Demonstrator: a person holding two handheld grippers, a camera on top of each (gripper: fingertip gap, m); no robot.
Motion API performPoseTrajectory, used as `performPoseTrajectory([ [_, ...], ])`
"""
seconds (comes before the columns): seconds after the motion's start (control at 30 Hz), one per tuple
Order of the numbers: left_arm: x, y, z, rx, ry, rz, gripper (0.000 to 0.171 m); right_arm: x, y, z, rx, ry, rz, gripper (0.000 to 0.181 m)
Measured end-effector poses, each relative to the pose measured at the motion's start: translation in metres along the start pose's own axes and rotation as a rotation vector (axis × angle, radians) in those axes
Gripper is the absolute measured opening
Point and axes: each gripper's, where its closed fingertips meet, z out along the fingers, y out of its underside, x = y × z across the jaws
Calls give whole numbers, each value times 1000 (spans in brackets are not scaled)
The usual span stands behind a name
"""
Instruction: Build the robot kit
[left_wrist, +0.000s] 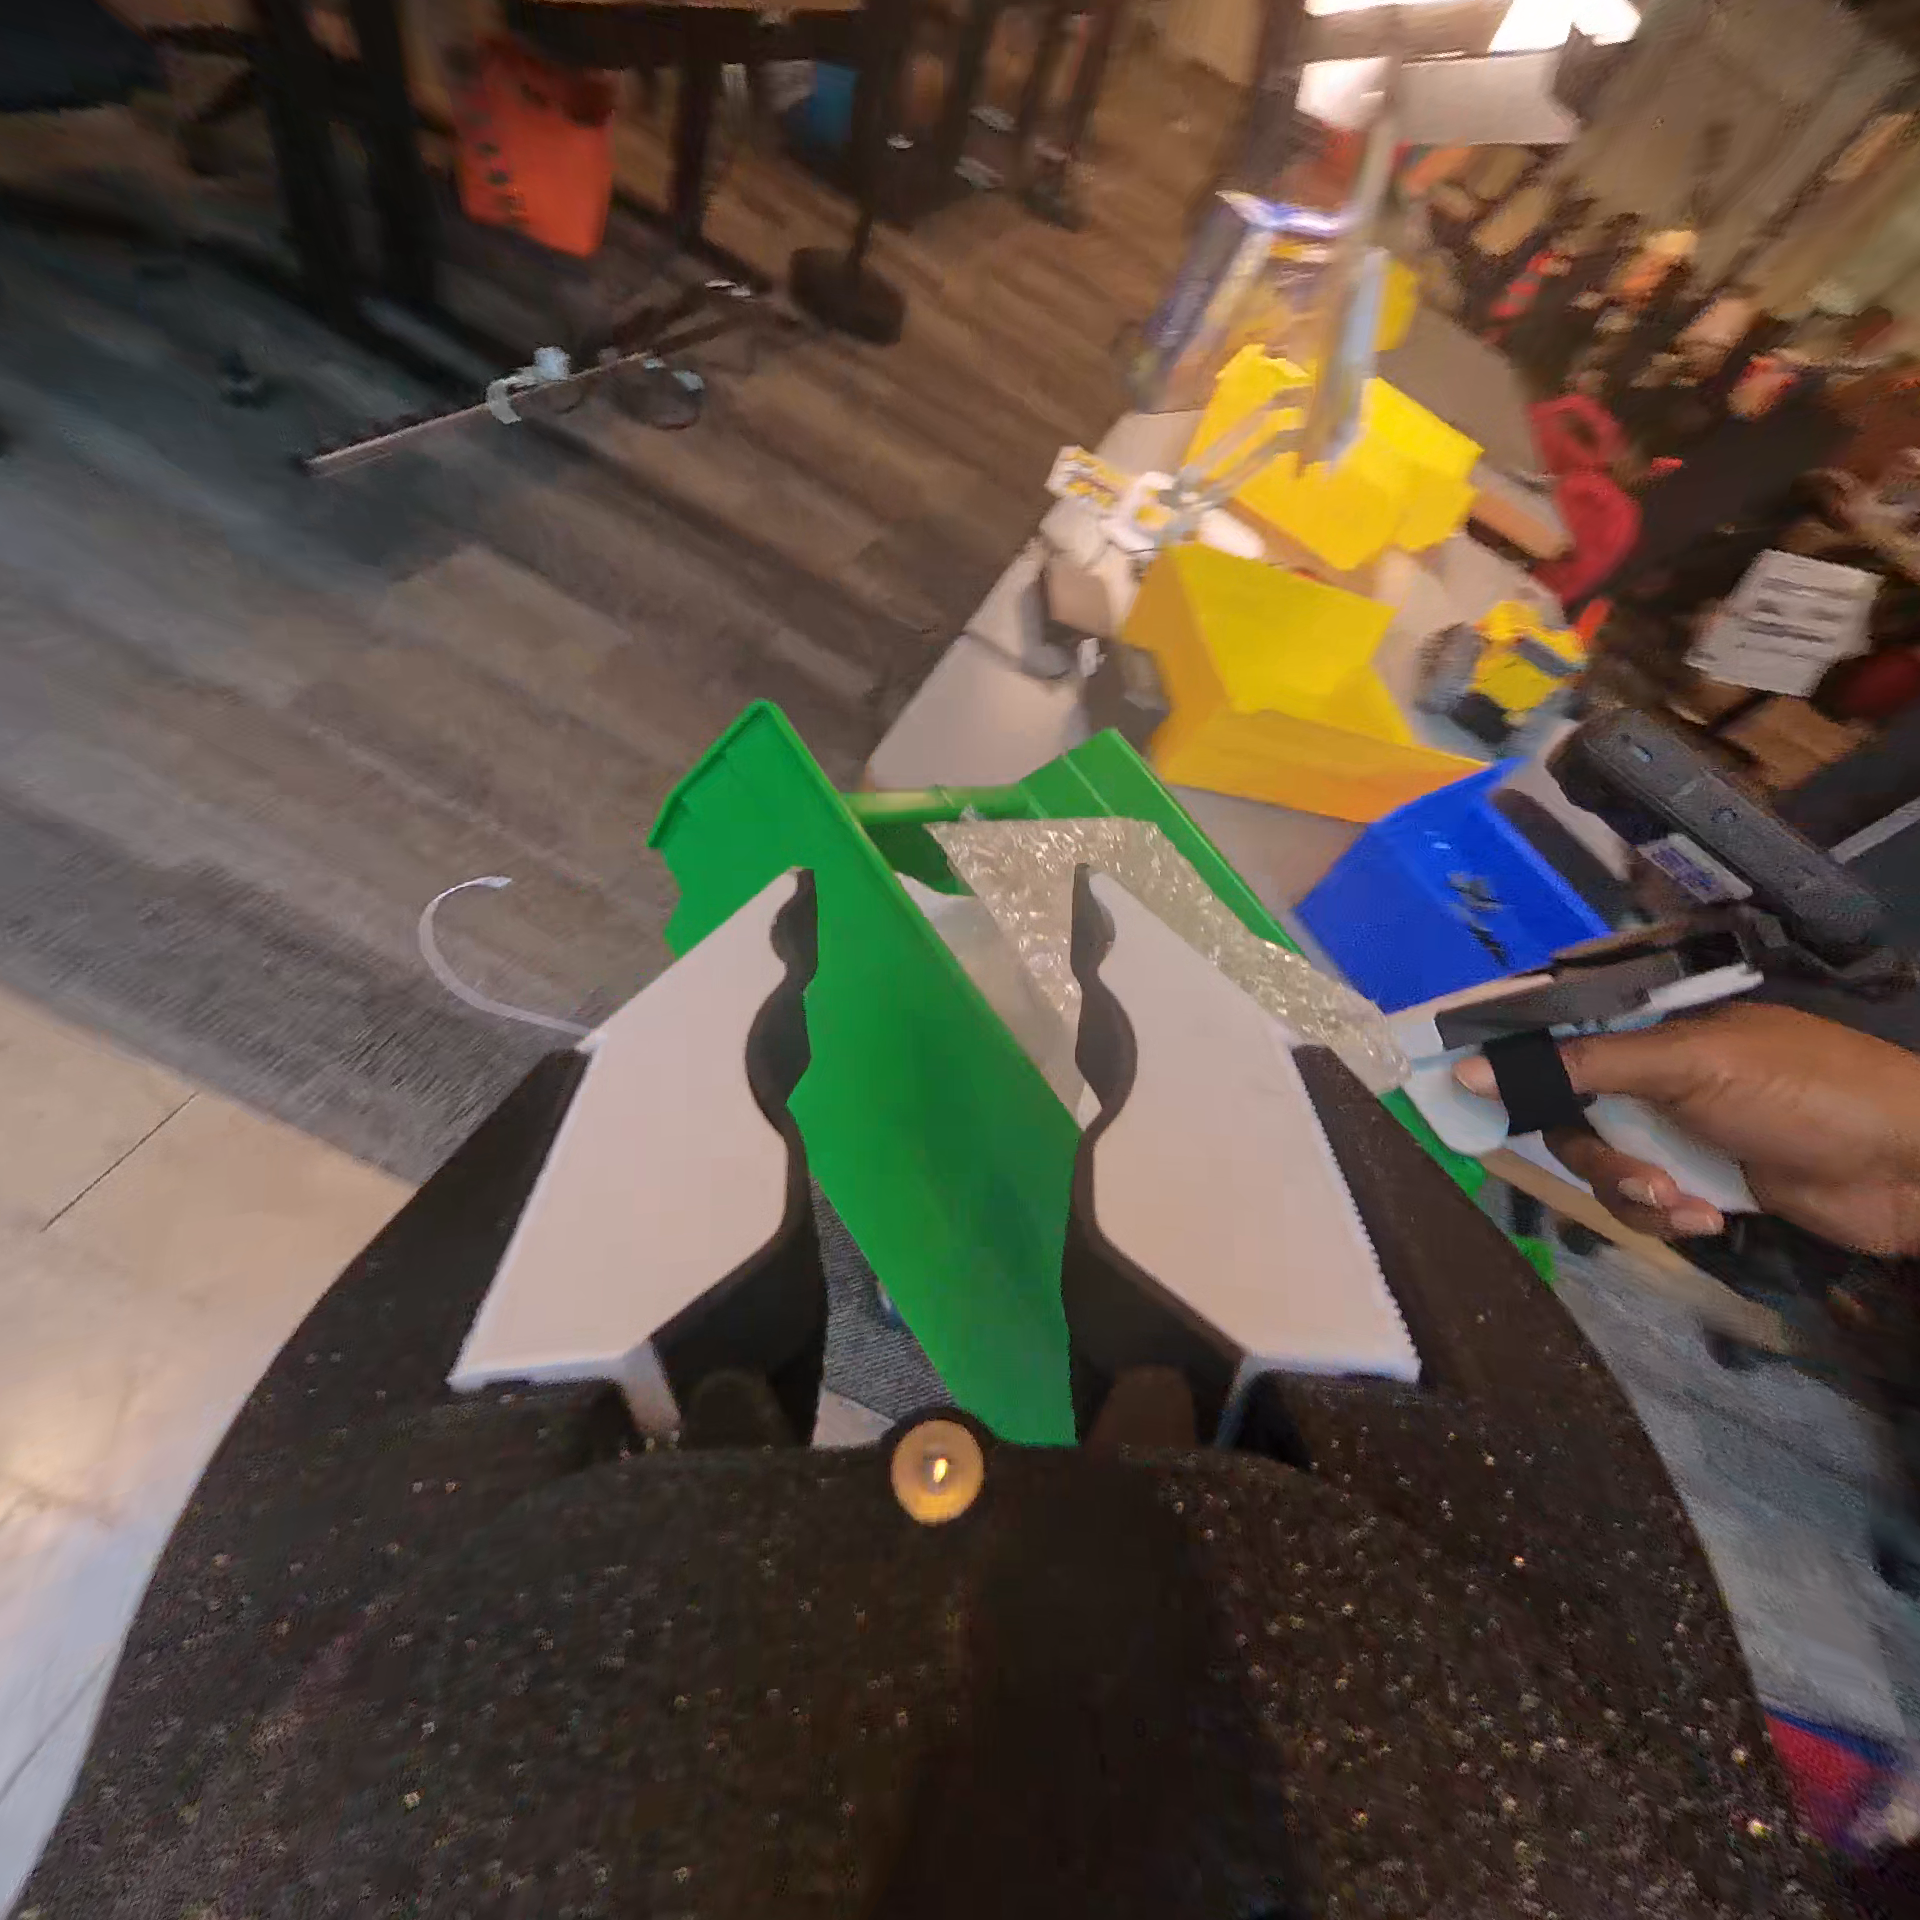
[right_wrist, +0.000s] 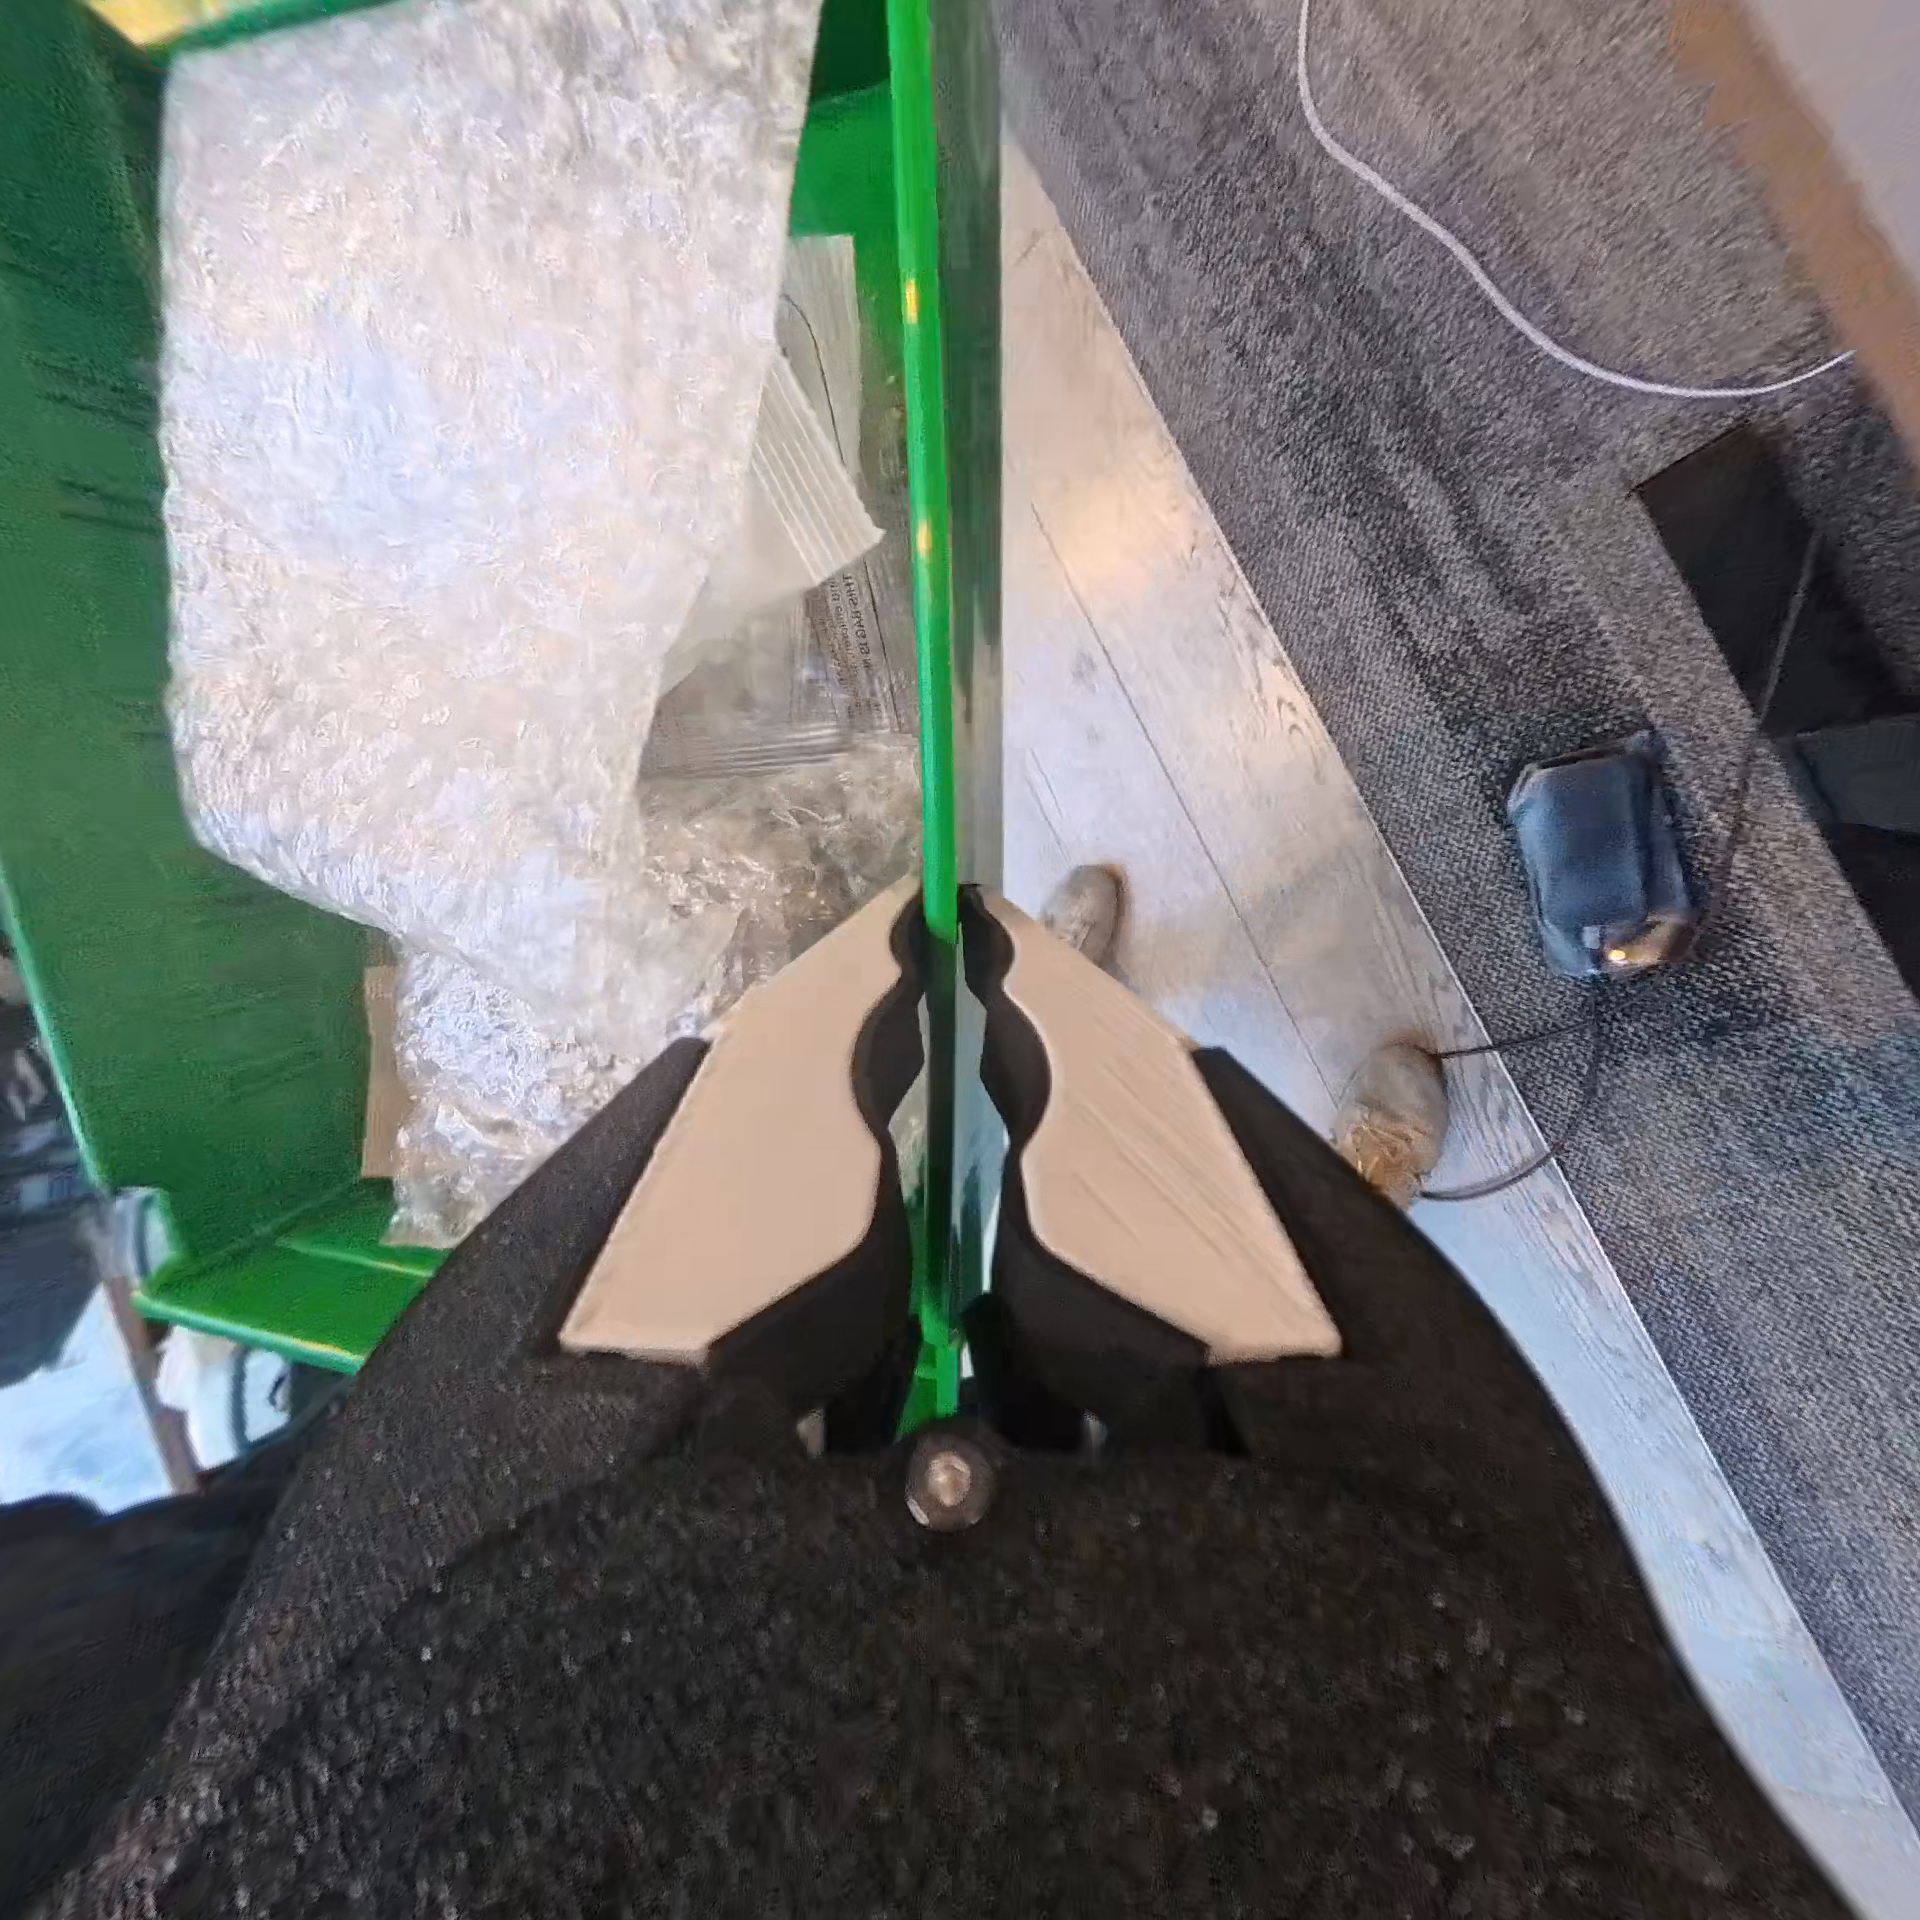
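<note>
Both grippers carry the green bin (left_wrist: 935, 1122) of bubble wrap (right_wrist: 447, 499) above the floor: the left hand-held gripper (left_wrist: 940, 904) straddles one wall with jaws wide, and the right hand-held gripper (right_wrist: 943, 909) pinches the opposite wall.

left tongs (left_wrist: 940, 914) | astride green bin (left_wrist: 935, 1122) wall | seemingly unclamped

Green bin (right_wrist: 156, 831) cut off at the left edge, its contents half buried under bubble wrap (right_wrist: 436, 468), far worktop (left_wrist: 987, 707) clutter blurred, right gripper (left_wrist: 1455, 1039) partly hidden behind the bin wall
</note>
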Motion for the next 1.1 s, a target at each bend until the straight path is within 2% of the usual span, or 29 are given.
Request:
performPoseTrajectory([
  [0.1, 23, -23, 22, -42, 197, 50, 48, -2, -21, -46, 106, 59, 56, 2],
  [0.27, 64, -22, 49, -253, 521, 145, 51, 15, -19, -87, 259, 170, 225, 2],
  [0.37, 84, -6, 67, -373, 646, 193, 57, 34, -4, -93, 332, 218, 353, 2],
  [0.5, 118, 25, 97, -505, 786, 229, 65, 63, 17, -82, 393, 282, 463, 2],
  [0.57, 125, 40, 121, -559, 781, 302, 75, 79, 23, -75, 435, 295, 520, 3],
  [0.7, 116, 67, 172, -704, 673, 431, 57, 98, 28, -68, 487, 334, 590, 6],
  [0.77, 111, 74, 197, -722, 640, 534, 41, 103, 30, -63, 503, 349, 631, 7],
  [0.93, 117, 80, 250, -772, 693, 714, 3, 105, 41, -47, 577, 372, 808, 8],
  [1.1, 125, 99, 304, -841, 829, 886, 3, 106, 35, -14, 653, 423, 1008, 11],
])
